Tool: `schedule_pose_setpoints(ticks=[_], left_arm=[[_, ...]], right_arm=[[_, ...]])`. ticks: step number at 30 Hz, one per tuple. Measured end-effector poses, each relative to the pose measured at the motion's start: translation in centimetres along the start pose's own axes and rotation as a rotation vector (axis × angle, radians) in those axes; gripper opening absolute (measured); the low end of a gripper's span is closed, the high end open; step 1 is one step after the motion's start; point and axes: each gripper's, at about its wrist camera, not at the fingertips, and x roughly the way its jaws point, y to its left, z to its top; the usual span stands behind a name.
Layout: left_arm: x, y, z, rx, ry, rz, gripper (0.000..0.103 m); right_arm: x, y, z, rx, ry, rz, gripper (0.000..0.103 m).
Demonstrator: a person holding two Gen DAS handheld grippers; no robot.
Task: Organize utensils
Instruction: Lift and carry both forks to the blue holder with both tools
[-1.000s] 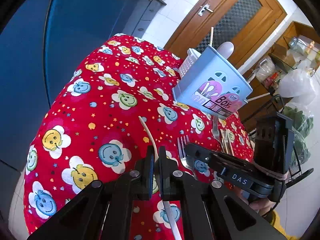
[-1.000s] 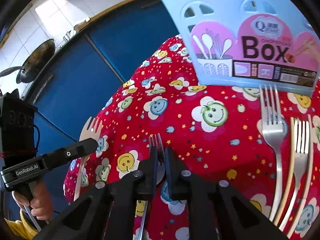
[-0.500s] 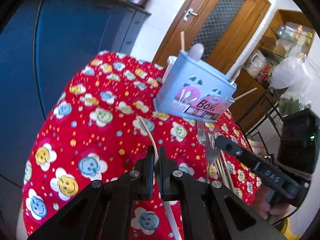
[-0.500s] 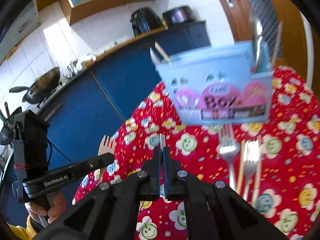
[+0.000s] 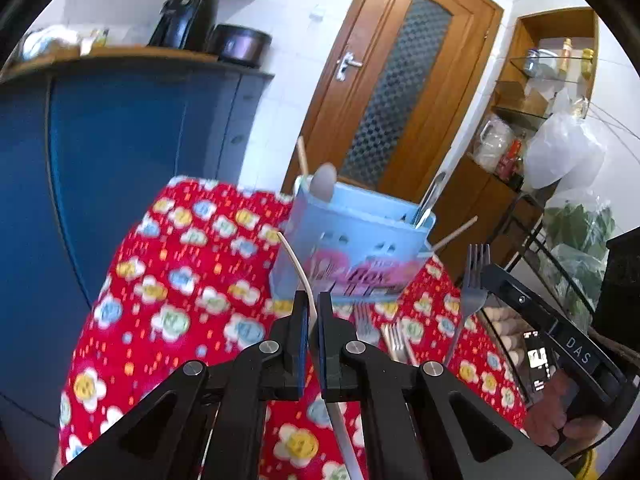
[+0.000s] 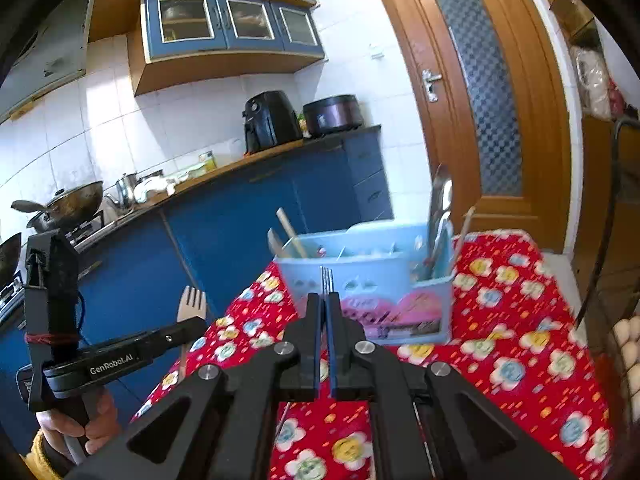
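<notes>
1. The left gripper [image 5: 313, 308] pinches a pale wooden fork [image 6: 192, 306] by the handle, tines up (seen edge-on from its own camera).
2. The right gripper [image 6: 325, 308] is pressed together on a metal fork [image 5: 474, 280], tines up.
3. The blue utensil box [image 6: 372, 284] stands on the worktop [image 6: 520, 320] under its red smiley cloth, at twelve o'clock from both grippers, with spoons and chopsticks sticking out.
4. More forks [image 5: 384, 332] lie flat on the cloth just in front of the box, at five o'clock from it in the left view.
</notes>
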Motion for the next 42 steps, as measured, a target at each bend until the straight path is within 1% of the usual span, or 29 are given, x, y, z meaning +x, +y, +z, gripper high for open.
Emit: schedule_pose_setpoints(ticks=[4, 9, 16, 21, 27, 31, 33, 39, 42], left_arm=[[0.4, -1.6, 2.1, 0.037, -0.036, 0.001, 0.004], [0.9, -3.6, 5.0, 0.084, -0.087, 0.005, 0.004], [2.5, -6.0, 10.0, 0.134, -0.155, 0.013, 0.004], [4.2, -7.1, 13.3, 0.153, -0.206, 0.043, 0.004], [6.2, -7.5, 16.0, 0.174, -0.265, 0.100, 0.004], [7.7, -7.0, 16.7, 0.171, -0.289, 0.134, 0.004], [8.6, -6.8, 16.7, 0.179, -0.298, 0.163, 0.004], [10.8, -6.6, 15.8, 0.215, -0.325, 0.226, 0.004], [11.8, -6.6, 15.1, 0.229, -0.322, 0.248, 0.004]], right_arm=[[-0.5, -0.7, 1.9, -0.023, -0.025, -0.043, 0.004], [-0.6, -1.6, 4.3, -0.046, -0.050, -0.075, 0.004], [0.1, -2.8, 8.3, -0.077, -0.096, -0.119, 0.004], [1.0, -3.6, 10.9, -0.095, -0.126, -0.151, 0.004], [2.8, -4.4, 13.2, -0.124, -0.158, -0.208, 0.004], [4.1, -4.8, 13.6, -0.142, -0.169, -0.247, 0.004], [4.8, -5.0, 13.7, -0.153, -0.175, -0.270, 0.004], [6.1, -5.6, 13.8, -0.177, -0.183, -0.323, 0.004], [7.1, -5.7, 13.4, -0.194, -0.176, -0.346, 0.004]])
